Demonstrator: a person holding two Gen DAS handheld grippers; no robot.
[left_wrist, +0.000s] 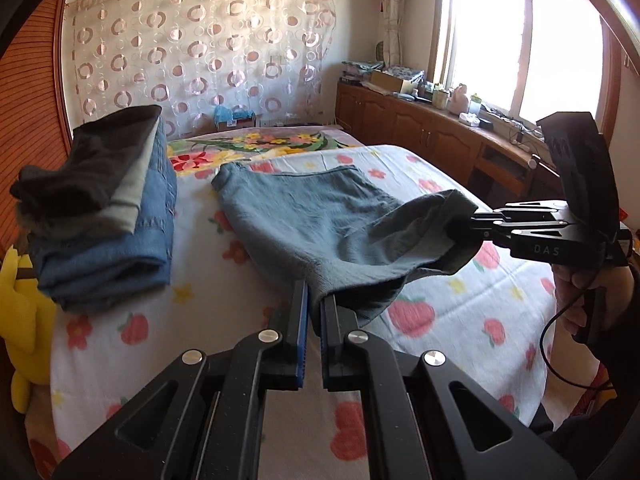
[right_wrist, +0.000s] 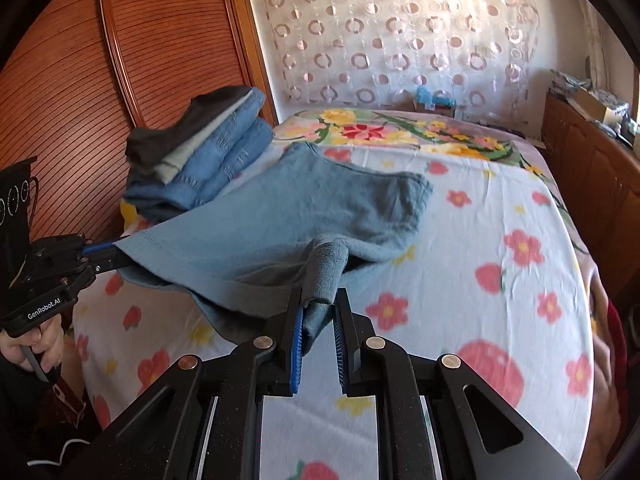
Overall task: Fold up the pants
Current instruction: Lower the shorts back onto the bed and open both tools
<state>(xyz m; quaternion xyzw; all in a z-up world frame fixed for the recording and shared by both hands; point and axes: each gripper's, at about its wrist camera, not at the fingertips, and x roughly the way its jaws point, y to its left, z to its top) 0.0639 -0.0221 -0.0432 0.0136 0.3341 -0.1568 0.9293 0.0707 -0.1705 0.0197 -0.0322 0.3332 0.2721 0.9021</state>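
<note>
The pants (left_wrist: 304, 208) are grey-blue and lie partly on the flowered bed sheet (left_wrist: 460, 312), with the near end lifted. My left gripper (left_wrist: 315, 292) is shut on one near corner of the pants. My right gripper (right_wrist: 320, 300) is shut on the other near corner, with bunched cloth between its pads. In the right wrist view the pants (right_wrist: 288, 216) stretch from the left gripper (right_wrist: 116, 252) across to my right gripper. In the left wrist view the right gripper (left_wrist: 460, 228) holds the cloth at the right. The far end of the pants rests flat on the bed.
A stack of folded clothes (left_wrist: 104, 216) sits on the bed at the left, also in the right wrist view (right_wrist: 200, 156). A yellow plush toy (left_wrist: 24, 312) lies at the left bed edge. A wooden cabinet (left_wrist: 420, 132) with clutter runs along the window side. A wooden headboard (right_wrist: 120, 60) stands behind the stack.
</note>
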